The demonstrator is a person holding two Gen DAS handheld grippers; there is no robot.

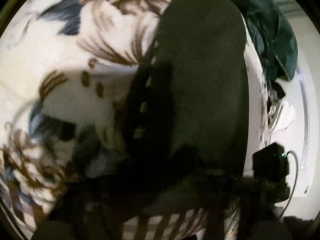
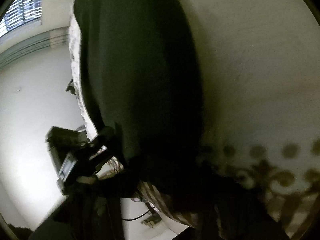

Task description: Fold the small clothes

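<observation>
A dark green garment (image 1: 206, 80) hangs stretched up the middle of the left wrist view, over a cream blanket with brown and blue flowers (image 1: 66, 50). My left gripper (image 1: 172, 172) is shut on the garment's lower edge; its fingers are lost in shadow. The same garment (image 2: 140, 70) fills the middle of the right wrist view. My right gripper (image 2: 160, 184) is shut on its near edge, dark and hard to make out. The other gripper's body shows at the right of the left wrist view (image 1: 270, 164) and at the lower left of the right wrist view (image 2: 80, 160).
A heap of teal and dark clothes (image 1: 276, 40) lies at the upper right on the blanket. A white floor (image 1: 312, 120) shows beyond the bed edge. In the right wrist view there is a pale wall (image 2: 30, 100), a window (image 2: 22, 10) and patterned blanket (image 2: 280, 170).
</observation>
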